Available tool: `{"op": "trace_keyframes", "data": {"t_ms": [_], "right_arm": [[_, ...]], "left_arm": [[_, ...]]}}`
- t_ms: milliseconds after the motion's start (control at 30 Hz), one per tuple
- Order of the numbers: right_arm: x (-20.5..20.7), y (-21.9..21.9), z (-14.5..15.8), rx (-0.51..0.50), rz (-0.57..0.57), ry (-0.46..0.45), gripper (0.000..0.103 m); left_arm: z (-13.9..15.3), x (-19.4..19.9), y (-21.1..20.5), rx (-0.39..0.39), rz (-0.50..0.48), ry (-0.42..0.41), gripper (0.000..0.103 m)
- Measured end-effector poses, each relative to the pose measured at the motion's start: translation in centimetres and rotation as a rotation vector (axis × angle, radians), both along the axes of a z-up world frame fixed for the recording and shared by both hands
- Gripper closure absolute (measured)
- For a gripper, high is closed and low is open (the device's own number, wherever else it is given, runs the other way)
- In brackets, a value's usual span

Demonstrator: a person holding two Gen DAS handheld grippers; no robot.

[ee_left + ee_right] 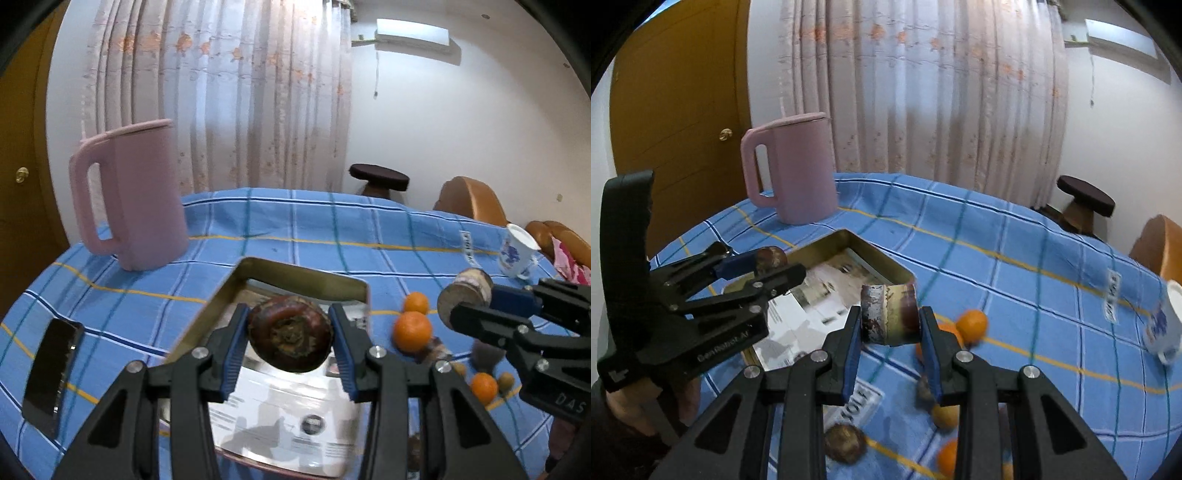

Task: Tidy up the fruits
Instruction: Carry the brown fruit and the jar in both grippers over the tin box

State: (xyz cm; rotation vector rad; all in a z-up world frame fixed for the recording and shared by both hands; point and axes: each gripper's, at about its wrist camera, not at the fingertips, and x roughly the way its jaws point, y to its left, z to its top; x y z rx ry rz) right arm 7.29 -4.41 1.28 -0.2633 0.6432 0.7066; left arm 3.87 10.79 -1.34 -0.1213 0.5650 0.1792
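Fruits being held over the table, one in each claw.
The left claw [290, 336] is clenching a dark brown round fruit [290, 338] above the metal tin [295, 280]; the right claw [889, 328] is gripping a cut stalk piece [888, 314] just beside the tin. Oranges [412, 331] are lying on the blue checked cloth [258, 221], with a pink jug [129, 195] standing beyond.

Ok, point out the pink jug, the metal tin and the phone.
Pink jug [147, 199]: left wrist view, on the middle of its body.
Metal tin [303, 275]: left wrist view, on its far wall.
Phone [50, 373]: left wrist view, on the middle of its dark screen.
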Motion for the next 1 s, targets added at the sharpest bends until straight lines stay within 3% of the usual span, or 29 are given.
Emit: {"op": "trace_keyframes", "data": {"t_ms": [400,1000], "right_arm": [[2.4,4.9,-2.1,0.005,0.048,0.044,0.071],[3.3,7.6,-5.7,-0.039,0.086,0.098,0.071]], "left_arm": [[-1.8,2.9,3.8,-0.005,0.036,0.079,0.058],[-3.1,3.9,4.4,0.016,0.036,0.129,0.058]]}}
